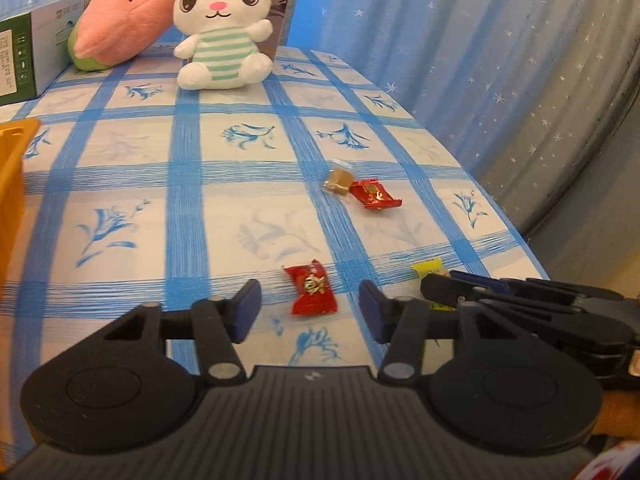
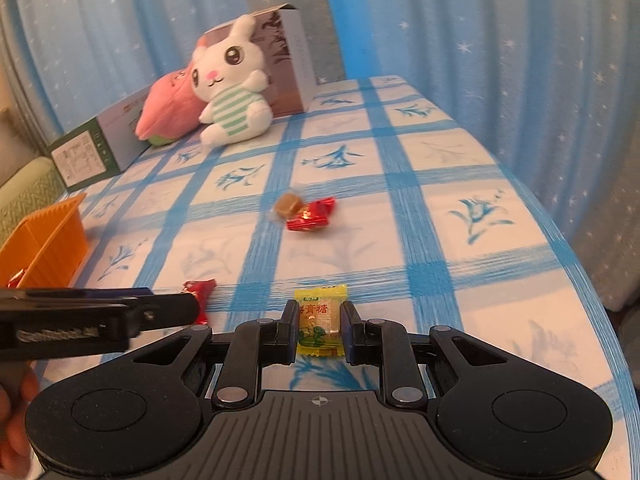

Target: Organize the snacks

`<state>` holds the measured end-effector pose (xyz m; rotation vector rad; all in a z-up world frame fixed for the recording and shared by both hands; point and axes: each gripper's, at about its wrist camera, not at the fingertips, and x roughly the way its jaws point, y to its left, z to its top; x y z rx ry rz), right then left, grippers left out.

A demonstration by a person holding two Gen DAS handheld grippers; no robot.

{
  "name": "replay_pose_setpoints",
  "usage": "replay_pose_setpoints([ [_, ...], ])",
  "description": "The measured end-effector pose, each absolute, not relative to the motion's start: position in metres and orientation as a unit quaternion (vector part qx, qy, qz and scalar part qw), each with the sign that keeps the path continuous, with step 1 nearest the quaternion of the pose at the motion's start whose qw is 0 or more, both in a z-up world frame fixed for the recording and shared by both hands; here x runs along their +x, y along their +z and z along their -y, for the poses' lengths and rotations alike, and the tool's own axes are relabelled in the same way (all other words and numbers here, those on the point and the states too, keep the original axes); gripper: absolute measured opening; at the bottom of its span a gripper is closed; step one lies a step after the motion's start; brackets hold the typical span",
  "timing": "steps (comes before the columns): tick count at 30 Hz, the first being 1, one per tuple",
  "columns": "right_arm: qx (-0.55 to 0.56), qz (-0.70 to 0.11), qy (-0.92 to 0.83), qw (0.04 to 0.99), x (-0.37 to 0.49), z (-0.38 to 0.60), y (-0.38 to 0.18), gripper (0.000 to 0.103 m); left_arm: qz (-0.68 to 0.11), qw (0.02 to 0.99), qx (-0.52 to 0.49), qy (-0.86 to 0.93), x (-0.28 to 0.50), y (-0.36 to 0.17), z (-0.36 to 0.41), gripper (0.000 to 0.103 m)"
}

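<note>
Left wrist view: sits just behind the left gripper (image 1: 310, 312), angled down and forward over the table (image 1: 224, 216), close to the cloth. Faces the far end, where the rabbit (image 1: 222, 28) sits before the curtain (image 1: 460, 32).

Right wrist view: same low, forward-down look from behind the right gripper (image 2: 320, 322), set to the right of the other, near the table edge.

Shared: rabbit, both boxes behind it, orange basket (image 2: 48, 240) at left, candies mid-table. Each view catches the other gripper entering from the side.
</note>
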<state>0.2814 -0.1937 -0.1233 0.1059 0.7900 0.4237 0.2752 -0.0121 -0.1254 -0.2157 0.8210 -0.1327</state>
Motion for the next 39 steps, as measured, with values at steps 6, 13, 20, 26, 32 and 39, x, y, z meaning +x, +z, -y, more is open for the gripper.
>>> replay_pose_setpoints([
  [6,0.055,-0.379,0.200,0.902,0.277,0.196,-0.123,0.022,-0.384,0.920,-0.058,-0.053,0.280,-0.135,0.029,0.026],
  [13,0.061,-0.380,0.193,0.903,0.273,0.198,-0.121,0.022,-0.377,0.925,-0.012,-0.051,0.275,-0.136,0.035,0.017],
  [20,0.062,-0.376,0.190,0.905,0.262,0.198,-0.103,0.022,-0.376,0.925,-0.026,-0.043,0.253,-0.112,0.020,0.016],
  [26,0.054,-0.368,0.198,0.907,0.247,0.190,-0.070,0.022,-0.372,0.926,-0.048,-0.038,0.228,-0.077,0.006,0.016],
  [32,0.044,-0.363,0.211,0.907,0.224,0.180,-0.032,0.022,-0.370,0.926,-0.066,-0.038,0.198,-0.043,-0.007,0.016],
  [39,0.039,-0.347,0.223,0.910,0.185,0.166,0.007,0.022,-0.359,0.929,-0.078,-0.038,0.154,-0.010,-0.022,0.016],
])
